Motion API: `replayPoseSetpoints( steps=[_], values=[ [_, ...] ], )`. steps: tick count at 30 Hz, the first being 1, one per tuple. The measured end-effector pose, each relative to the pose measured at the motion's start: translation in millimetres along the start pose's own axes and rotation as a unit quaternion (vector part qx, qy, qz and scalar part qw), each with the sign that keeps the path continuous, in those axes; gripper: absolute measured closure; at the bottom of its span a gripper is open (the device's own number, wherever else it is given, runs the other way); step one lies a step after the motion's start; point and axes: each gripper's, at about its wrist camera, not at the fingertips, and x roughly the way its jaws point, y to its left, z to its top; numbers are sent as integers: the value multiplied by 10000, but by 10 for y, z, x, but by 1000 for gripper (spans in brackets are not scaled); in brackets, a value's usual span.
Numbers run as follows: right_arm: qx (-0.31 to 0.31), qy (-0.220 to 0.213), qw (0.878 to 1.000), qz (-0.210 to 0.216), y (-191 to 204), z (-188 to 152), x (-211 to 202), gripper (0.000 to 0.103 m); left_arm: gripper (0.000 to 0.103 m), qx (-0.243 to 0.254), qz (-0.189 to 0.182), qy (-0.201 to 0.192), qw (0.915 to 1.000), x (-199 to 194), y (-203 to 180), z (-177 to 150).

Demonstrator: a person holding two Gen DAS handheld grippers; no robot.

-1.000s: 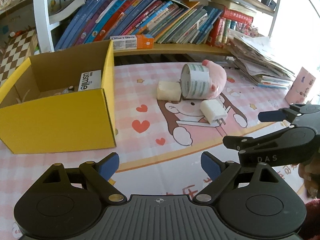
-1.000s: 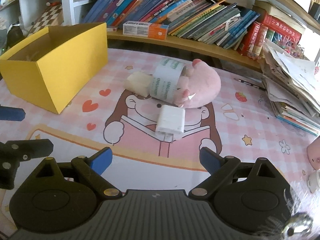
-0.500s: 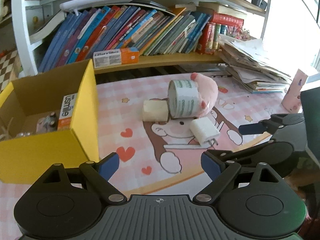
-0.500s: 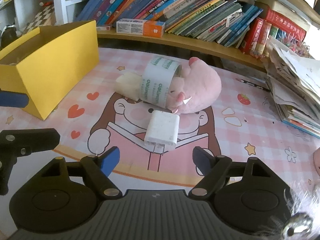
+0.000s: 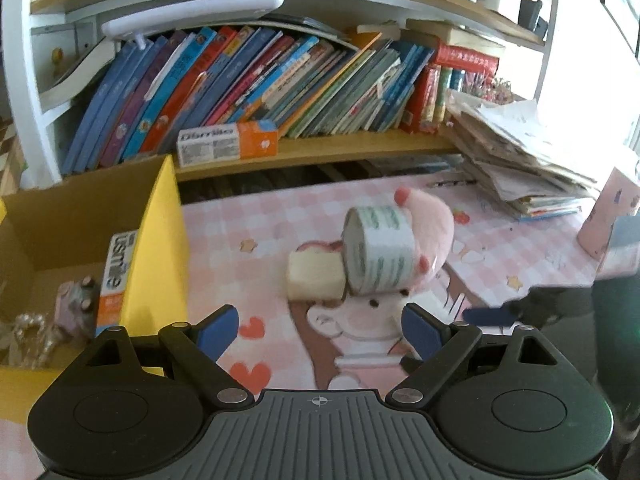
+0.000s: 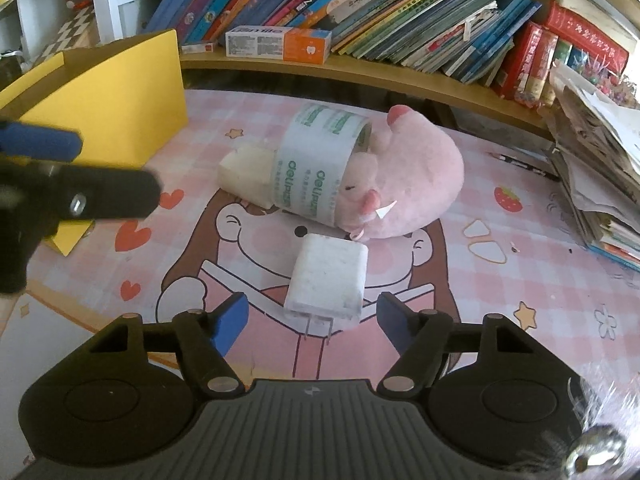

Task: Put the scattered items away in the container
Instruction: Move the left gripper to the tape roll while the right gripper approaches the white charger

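Observation:
A white charger (image 6: 328,280) lies on the pink mat, prongs toward me. My right gripper (image 6: 312,324) is low over it, its jaws closing, with the prong end between the blue pads (image 6: 230,324), which do not touch it. Behind it a tape roll (image 6: 316,168) leans on a pink plush pig (image 6: 416,184), beside a cream block (image 6: 248,174). The yellow box (image 5: 160,240) stands at the left and holds a toothpaste carton (image 5: 118,276) and small trinkets. My left gripper (image 5: 319,330) hovers open and empty near the box's corner.
A low shelf packed with books (image 5: 280,80) runs along the back, with a toothpaste carton (image 5: 228,144) lying on it. A messy stack of papers (image 5: 520,160) and a pink cup (image 5: 604,216) sit at the right. One finger of my left gripper (image 6: 104,196) crosses the right wrist view at left.
My right gripper has come down and forward over the charger, and its jaws have narrowed. My left gripper has moved forward, so the box's inside and the tape roll look closer.

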Motion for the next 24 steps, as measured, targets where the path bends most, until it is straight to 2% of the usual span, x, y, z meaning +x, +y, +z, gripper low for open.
replayPoseSetpoints(
  steps=[7,11,17,22,24],
  values=[
    [79,27,10000,-27,-42,26,124,45,12,247,-238,-20,9994,248,-158,172],
    [109,83,9999,-9,-73,3,151,58,13,248,-336,25,9991,411,-234,241],
    [130,81,9999,55,-114,-22,151,59,13,216,-404,182,9988,667,-356,274],
    [112,68,9999,76,-124,-31,143,59,14,259,-262,170,9992,809,-448,305],
    [108,65,9999,77,-121,-34,141,59,17,254,-208,145,9994,843,-469,315]
  ],
)
